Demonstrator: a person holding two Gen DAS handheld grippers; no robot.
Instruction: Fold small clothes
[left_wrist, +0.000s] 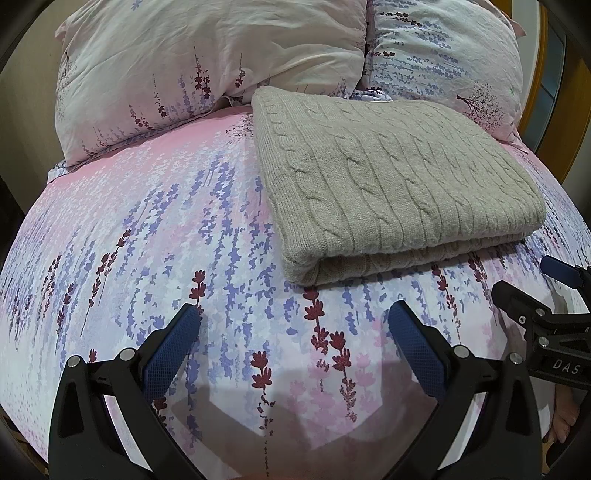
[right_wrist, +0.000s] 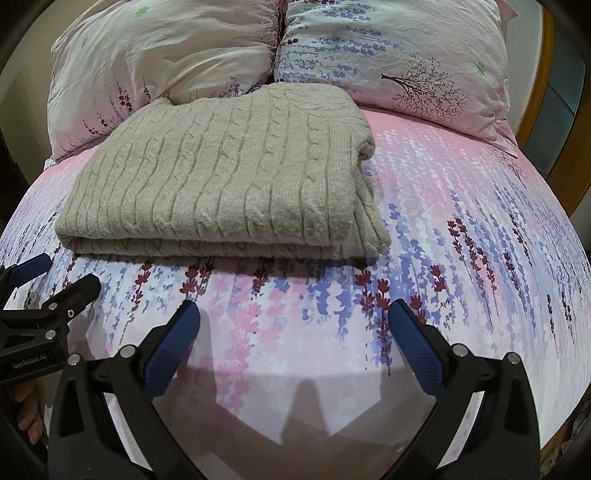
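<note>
Bare bed sheet (right_wrist: 461, 221) lies open in front of and on both sides of the folded sweater (right_wrist: 229, 177); two pillows (right_wrist: 388, 48) close off the space behind it.

Ahead of me, a folded beige cable-knit sweater (left_wrist: 391, 184) lies on the floral-sheeted bed (left_wrist: 147, 221), two floral-print pillows (left_wrist: 192, 70) behind it.

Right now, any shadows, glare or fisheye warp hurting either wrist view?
Left wrist view: tool casts a soft shadow on the sheet; the bed bulges from fisheye warp; the sweater is sharp. Right wrist view: same tool shadow near the bottom, dark corners, no glare.
</note>
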